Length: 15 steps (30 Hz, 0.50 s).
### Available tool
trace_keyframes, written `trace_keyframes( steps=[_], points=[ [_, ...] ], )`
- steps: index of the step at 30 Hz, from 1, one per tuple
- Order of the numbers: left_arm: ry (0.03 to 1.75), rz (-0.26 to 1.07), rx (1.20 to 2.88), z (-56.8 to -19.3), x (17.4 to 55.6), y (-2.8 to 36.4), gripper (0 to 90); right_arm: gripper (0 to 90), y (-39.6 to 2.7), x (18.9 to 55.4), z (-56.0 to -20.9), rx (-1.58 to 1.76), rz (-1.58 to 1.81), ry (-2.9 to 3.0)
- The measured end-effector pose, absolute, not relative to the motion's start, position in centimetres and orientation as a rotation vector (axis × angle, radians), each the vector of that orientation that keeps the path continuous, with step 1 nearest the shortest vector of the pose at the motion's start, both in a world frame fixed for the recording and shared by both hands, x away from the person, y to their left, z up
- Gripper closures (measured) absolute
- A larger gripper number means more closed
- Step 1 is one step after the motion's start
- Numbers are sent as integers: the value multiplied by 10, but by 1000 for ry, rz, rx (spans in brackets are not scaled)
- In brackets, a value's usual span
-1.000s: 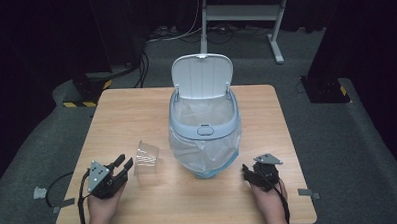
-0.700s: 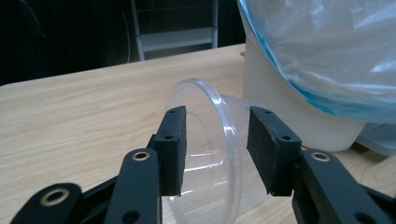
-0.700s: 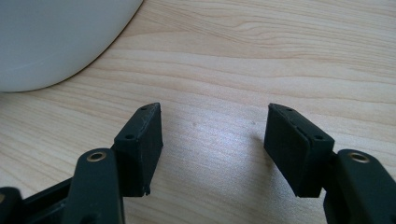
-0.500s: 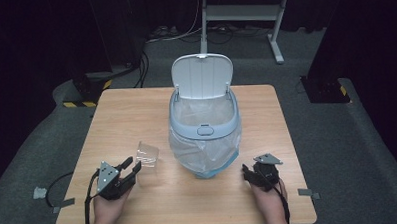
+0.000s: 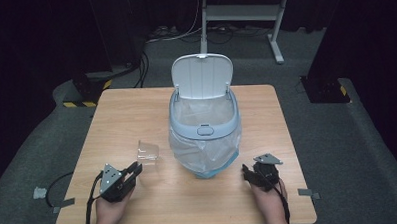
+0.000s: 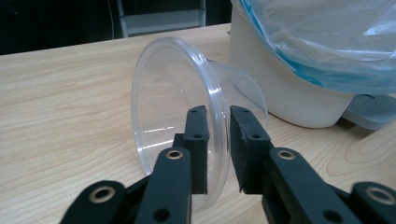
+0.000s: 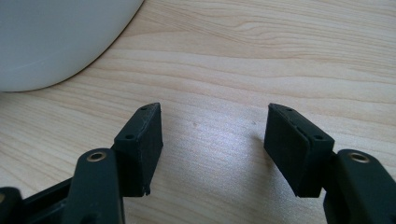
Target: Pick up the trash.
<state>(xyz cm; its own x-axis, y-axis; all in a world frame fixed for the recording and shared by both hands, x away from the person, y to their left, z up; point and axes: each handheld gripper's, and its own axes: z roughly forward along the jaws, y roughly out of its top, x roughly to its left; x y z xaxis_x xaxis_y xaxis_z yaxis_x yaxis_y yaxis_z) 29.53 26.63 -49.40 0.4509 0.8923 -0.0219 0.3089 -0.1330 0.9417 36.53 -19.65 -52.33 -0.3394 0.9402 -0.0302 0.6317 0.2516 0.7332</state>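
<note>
A clear plastic cup (image 5: 148,152) lies on its side on the wooden table (image 5: 126,114), left of a white lidded bin (image 5: 204,127). My left gripper (image 5: 136,169) reaches it from the near left. In the left gripper view the cup's (image 6: 163,93) rim passes between the pads of that gripper (image 6: 218,112). The jaws have just been closing and stand narrow around the rim, with a thin gap still visible. My right gripper (image 5: 246,171) rests near the bin's right front, open and holding nothing (image 7: 212,116).
The bin's lid stands up and a clear bag (image 6: 317,32) with a blue edge drapes over its rim. The bin's white wall (image 7: 46,37) is close at the right gripper's left. A metal stand (image 5: 243,13) and cables lie on the floor behind the table.
My left gripper has moved right and forward to the cup's rim, and its jaws have narrowed around it. The right gripper has stayed where it was.
</note>
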Motion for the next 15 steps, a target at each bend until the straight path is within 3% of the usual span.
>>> trace_keyframes(
  steps=[15],
  points=[
    [1046,714,1651,-492,291,270,827,372,-197,365,-523,1423,876,2064]
  ],
)
